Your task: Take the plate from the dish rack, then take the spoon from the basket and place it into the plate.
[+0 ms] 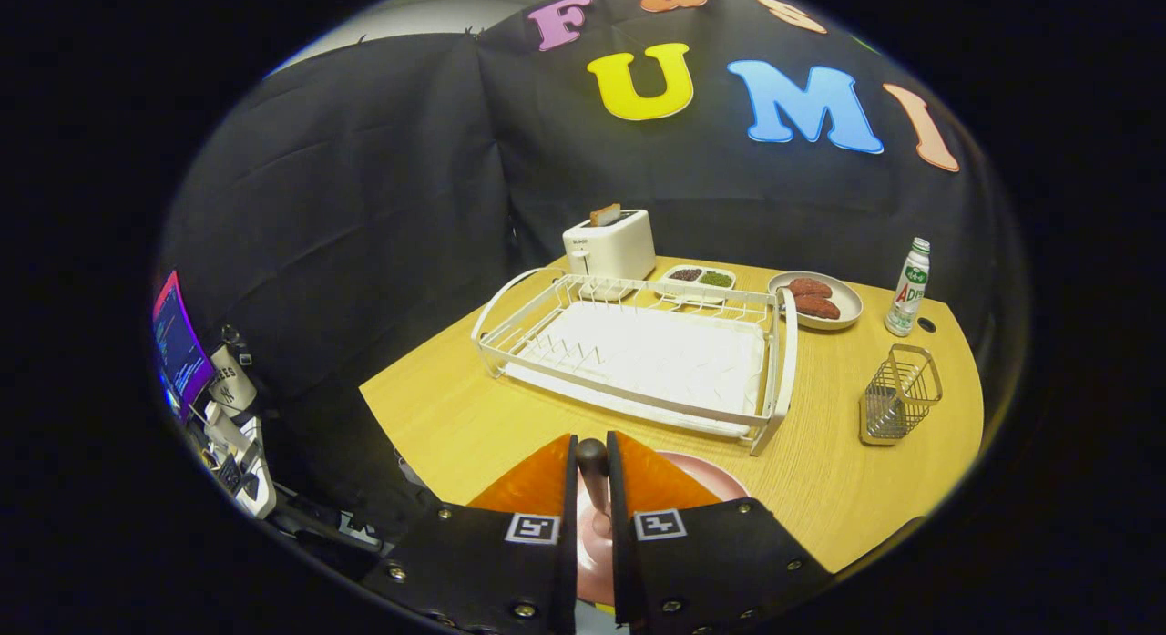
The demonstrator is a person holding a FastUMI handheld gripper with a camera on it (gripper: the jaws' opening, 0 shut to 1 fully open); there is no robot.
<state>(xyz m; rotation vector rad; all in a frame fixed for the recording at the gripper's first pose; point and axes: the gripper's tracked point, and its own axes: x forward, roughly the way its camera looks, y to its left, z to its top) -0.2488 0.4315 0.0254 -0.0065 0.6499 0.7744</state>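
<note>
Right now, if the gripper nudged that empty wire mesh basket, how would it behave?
The wire mesh basket looks light for its size, so it would likely slide on the smooth wooden table. Standing tall and narrow, it may tip. The gripper is shut on a dark spoon handle.

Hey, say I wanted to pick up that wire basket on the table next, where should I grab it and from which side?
Grip the wire basket by its top rim, coming down from above. It stands upright and open at the top, apart from the dish rack and the bottle, so one finger can go inside a wall and one outside. The gripper is shut on the spoon above the plate and must release first.
</note>
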